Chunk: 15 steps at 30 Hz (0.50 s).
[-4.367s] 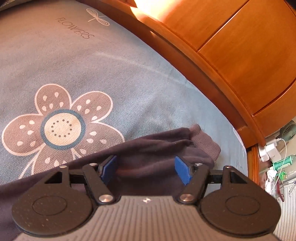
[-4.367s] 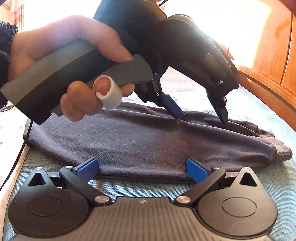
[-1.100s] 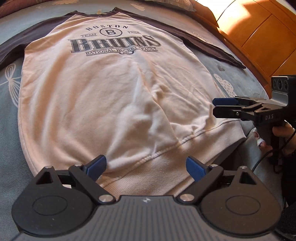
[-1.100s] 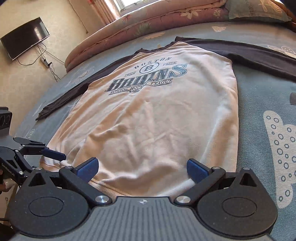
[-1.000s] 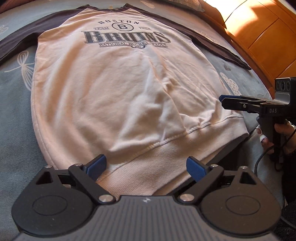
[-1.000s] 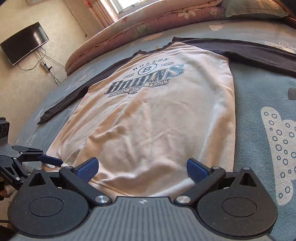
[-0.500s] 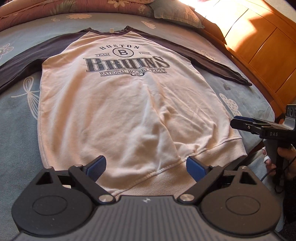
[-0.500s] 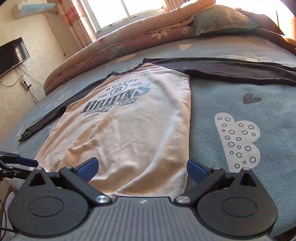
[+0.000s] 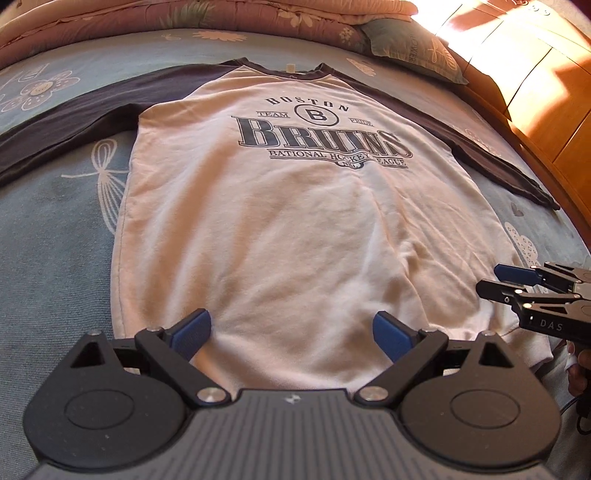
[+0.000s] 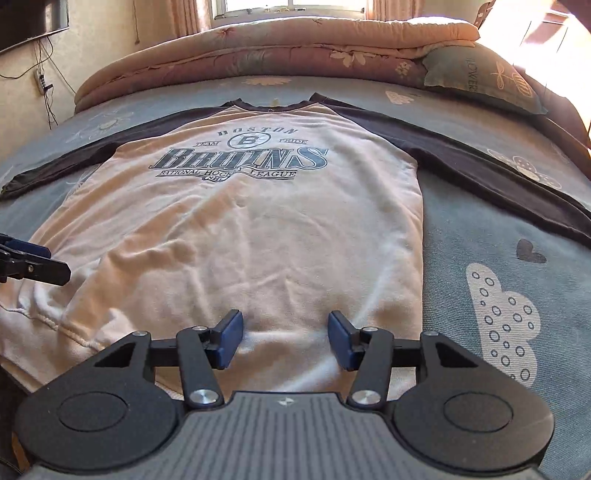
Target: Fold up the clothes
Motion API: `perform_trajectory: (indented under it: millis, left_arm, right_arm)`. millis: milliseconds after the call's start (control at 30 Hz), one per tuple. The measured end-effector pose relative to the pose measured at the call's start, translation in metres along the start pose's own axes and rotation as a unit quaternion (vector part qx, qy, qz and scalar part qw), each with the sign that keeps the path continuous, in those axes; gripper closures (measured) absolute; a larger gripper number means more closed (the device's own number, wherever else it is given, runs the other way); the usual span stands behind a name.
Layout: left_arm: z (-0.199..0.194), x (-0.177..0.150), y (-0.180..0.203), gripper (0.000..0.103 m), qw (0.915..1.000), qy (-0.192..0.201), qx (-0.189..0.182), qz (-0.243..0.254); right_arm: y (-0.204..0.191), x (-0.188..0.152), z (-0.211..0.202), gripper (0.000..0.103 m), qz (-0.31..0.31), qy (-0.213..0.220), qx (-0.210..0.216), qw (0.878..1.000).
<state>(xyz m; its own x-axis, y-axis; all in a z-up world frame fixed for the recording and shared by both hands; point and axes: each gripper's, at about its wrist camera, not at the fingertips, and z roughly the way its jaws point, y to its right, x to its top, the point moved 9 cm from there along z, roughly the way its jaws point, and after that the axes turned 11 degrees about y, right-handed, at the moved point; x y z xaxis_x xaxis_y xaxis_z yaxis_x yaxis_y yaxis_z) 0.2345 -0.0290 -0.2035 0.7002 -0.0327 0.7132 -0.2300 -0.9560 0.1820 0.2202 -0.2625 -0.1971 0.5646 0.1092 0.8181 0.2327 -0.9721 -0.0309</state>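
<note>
Hovering over the hem of one sweatshirt (image 9: 295,229) spread flat on the bed (image 9: 55,258), the left gripper (image 9: 291,328) gapes wide and empty; the right gripper (image 10: 284,334) is partly closed, also empty. Only the right view shows a wall-mounted screen (image 10: 33,22).

Sunlit, warm glare (fisheye-bent edges).

A cream sweatshirt (image 9: 288,229) with dark sleeves lies flat on the bed (image 9: 48,236); the left gripper (image 9: 291,330) hovers wide apart over its hem.
</note>
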Motion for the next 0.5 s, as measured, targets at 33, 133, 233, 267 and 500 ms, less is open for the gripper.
perform_trajectory:
  millis: [33,133,233,267,500]
  left_arm:
    - [0.000,-0.001,-0.001,0.009,1.0000,0.001,0.001,0.000]
    - [0.000,-0.005,-0.007,0.009,0.9996,-0.003,0.020,0.020]
    - [-0.005,-0.012,-0.017,0.009,0.9974,-0.011,0.045,0.055]
    - [-0.007,-0.012,-0.019,0.009,0.9975,-0.010,0.044,0.054]
    - [-0.023,0.006,-0.028,0.012,0.9986,0.005,-0.014,-0.050]
  right_arm:
    - [0.001,0.001,-0.001,0.057,-0.007,-0.003,-0.007,1.000]
    - [0.012,0.001,-0.003,0.097,-0.032,-0.015,-0.044,0.998]
    - [0.023,-0.001,-0.007,0.100,-0.045,-0.018,-0.065,0.997]
    - [0.026,-0.001,-0.007,0.101,-0.046,-0.018,-0.071,0.996]
    - [0.026,0.021,-0.018,0.097,-0.019,0.000,-0.066,0.998]
